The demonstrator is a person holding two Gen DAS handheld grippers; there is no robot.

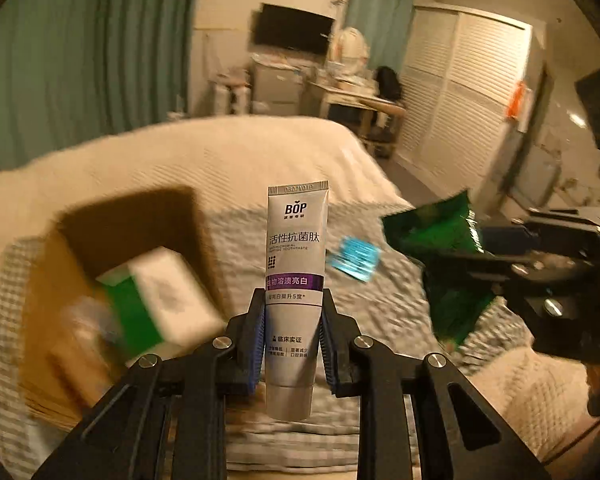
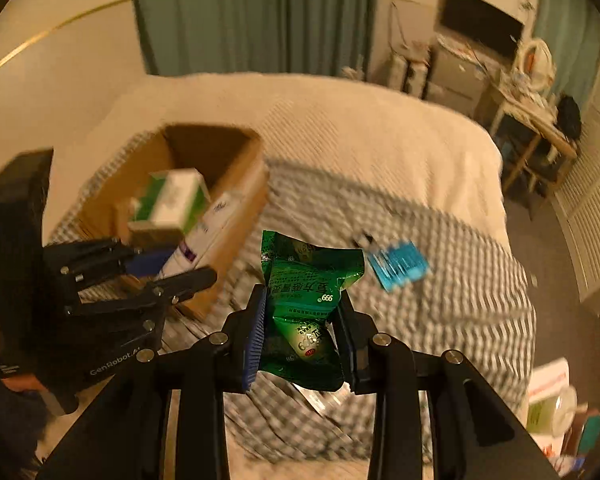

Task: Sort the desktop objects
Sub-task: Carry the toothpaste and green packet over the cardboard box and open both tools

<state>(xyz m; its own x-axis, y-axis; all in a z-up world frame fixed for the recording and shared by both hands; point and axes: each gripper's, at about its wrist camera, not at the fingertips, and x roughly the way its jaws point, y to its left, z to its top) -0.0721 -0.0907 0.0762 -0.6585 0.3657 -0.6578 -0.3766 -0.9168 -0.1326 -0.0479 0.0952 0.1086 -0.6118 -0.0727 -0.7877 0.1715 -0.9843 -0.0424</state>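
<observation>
My left gripper (image 1: 293, 304) is shut on a white toothpaste tube (image 1: 296, 264) with a purple band, held upright above the bed. My right gripper (image 2: 302, 300) is shut on a crumpled green sachet pack (image 2: 306, 280). That green pack (image 1: 440, 240) shows at the right of the left wrist view. In the right wrist view the left gripper (image 2: 172, 268) hangs beside the cardboard box (image 2: 236, 148) with the tube (image 2: 202, 232). The open box (image 1: 52, 280) holds a green and white carton (image 1: 160, 288). A small blue packet (image 1: 354, 258) lies on the checked cloth.
The checked cloth (image 2: 440, 320) covers the near part of a cream bed (image 2: 340, 120). The blue packet (image 2: 400, 266) lies right of the green pack. A desk with clutter (image 2: 532, 112) and a slatted wardrobe (image 1: 460, 92) stand beyond the bed. Teal curtains hang behind.
</observation>
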